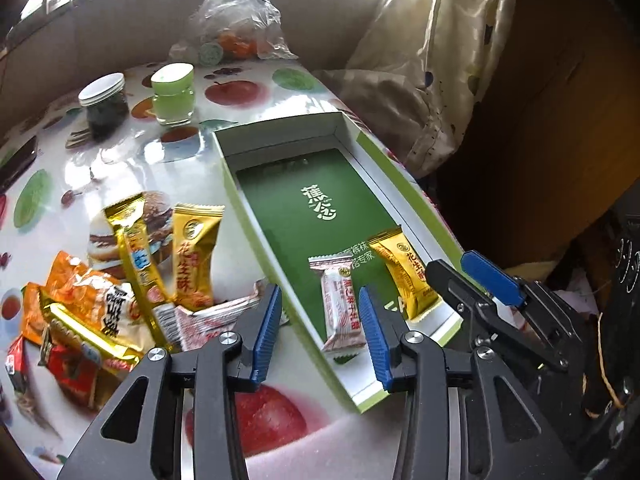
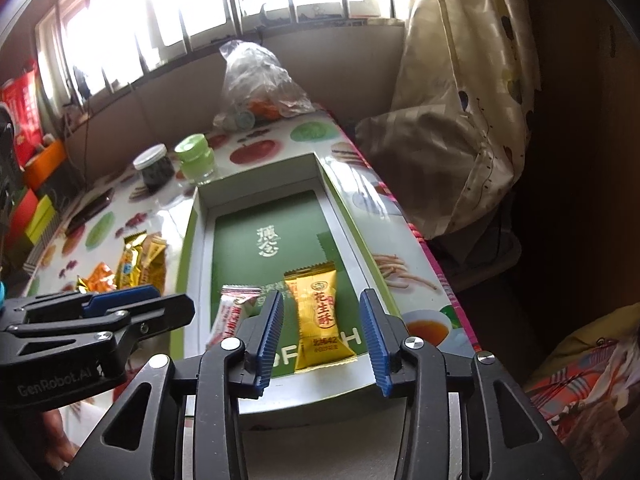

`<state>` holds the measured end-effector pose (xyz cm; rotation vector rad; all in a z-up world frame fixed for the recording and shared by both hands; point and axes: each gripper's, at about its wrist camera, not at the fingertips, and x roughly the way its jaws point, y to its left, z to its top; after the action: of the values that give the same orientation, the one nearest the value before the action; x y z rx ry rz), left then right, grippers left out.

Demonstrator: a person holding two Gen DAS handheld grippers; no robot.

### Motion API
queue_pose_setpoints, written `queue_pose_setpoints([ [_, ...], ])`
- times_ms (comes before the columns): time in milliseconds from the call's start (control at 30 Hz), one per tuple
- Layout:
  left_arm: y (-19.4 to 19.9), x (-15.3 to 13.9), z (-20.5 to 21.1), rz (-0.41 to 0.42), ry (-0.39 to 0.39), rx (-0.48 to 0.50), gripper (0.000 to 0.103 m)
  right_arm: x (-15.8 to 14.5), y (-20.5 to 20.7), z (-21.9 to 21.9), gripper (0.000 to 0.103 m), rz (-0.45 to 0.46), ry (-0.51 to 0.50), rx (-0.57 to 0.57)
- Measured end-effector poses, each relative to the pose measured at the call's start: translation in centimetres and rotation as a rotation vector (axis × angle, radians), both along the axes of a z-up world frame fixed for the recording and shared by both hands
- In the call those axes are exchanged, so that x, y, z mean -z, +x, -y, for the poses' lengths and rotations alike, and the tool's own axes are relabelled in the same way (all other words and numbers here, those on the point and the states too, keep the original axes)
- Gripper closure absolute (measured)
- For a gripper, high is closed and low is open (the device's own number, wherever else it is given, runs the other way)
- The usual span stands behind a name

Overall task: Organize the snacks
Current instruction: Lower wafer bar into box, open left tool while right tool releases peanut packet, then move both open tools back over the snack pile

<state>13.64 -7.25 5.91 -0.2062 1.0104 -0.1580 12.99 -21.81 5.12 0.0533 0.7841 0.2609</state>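
Observation:
An open green-lined box [image 1: 280,184] [image 2: 232,240] lies on the table. In it lie a white and pink snack bar [image 1: 340,300] [image 2: 230,312] and a gold peanut-candy packet [image 1: 408,276] [image 2: 320,316]. A pile of loose snacks [image 1: 120,280] [image 2: 136,264] lies left of the box. My left gripper [image 1: 320,320] is open and empty above the box's near left edge, beside the white bar. My right gripper [image 2: 322,324] is open and empty, its fingers on either side of the gold packet. The right gripper also shows in the left wrist view [image 1: 472,276].
Two jars, one dark [image 1: 104,106] and one green [image 1: 173,94], stand at the table's far side with a plastic bag of fruit [image 1: 236,16]. A phone [image 1: 18,164] lies at the left edge. A curtain [image 1: 432,60] hangs past the table's right edge.

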Motion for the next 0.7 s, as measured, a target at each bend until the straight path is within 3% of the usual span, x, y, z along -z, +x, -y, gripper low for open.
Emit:
queue_pose_setpoints([
  [233, -2.1, -0.9, -2.0, 0.045, 0.051, -0.048, 0.061, -1.2, -1.1, -1.3, 0.062, 0.033, 0.016, -0.015],
  [467, -4.6, -0.2, -6.3, 0.037, 0.108, -0.133, 0.061, -1.6, -2.3, -6.0, 0.060, 0.052, 0.020, -0.149],
  [700, -6.2, 0.8, -11.5, 0.014, 0.113, -0.245, 0.061, -0.8, -2.8, -11.0, 0.060, 0.039, -0.004, -0.275],
])
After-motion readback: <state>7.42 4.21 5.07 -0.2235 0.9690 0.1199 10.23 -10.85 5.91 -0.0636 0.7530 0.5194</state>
